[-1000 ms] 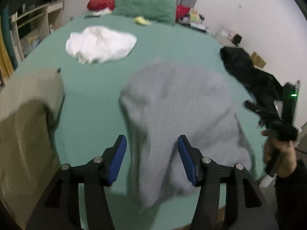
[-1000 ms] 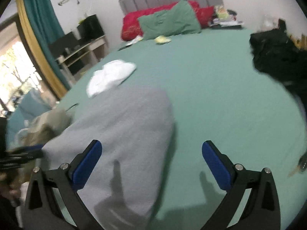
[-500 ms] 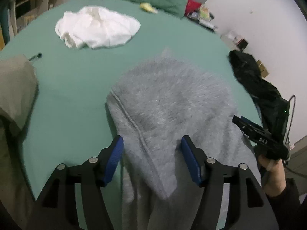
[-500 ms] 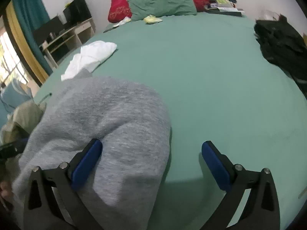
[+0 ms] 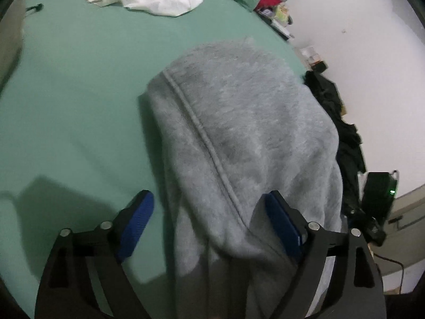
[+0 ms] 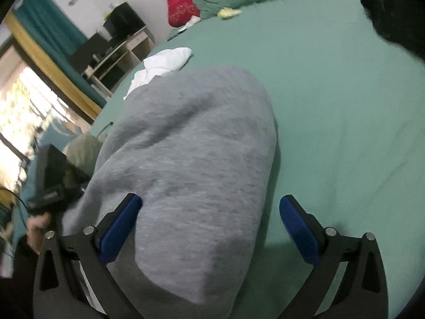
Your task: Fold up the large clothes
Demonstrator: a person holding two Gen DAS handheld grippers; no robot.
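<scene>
Here, a grey sweatshirt (image 5: 239, 138) lies spread on the green bed (image 5: 74, 101), both claws poised over its near edge.
The left gripper (image 5: 209, 220) is opening wide, cloth lying between its pads but unpinched; the right gripper (image 6: 212, 228) stands wide, straddling the garment's corner. Judging by this, a good fold wants each claw to bite low on the hem, then lift together toward twelve o'clock, keeping the seam straight. The near hem runs out of frame at six o'clock, sleeves cannot be made out, and the black clothes (image 5: 342, 122) at three o'clock are cropped.
</scene>
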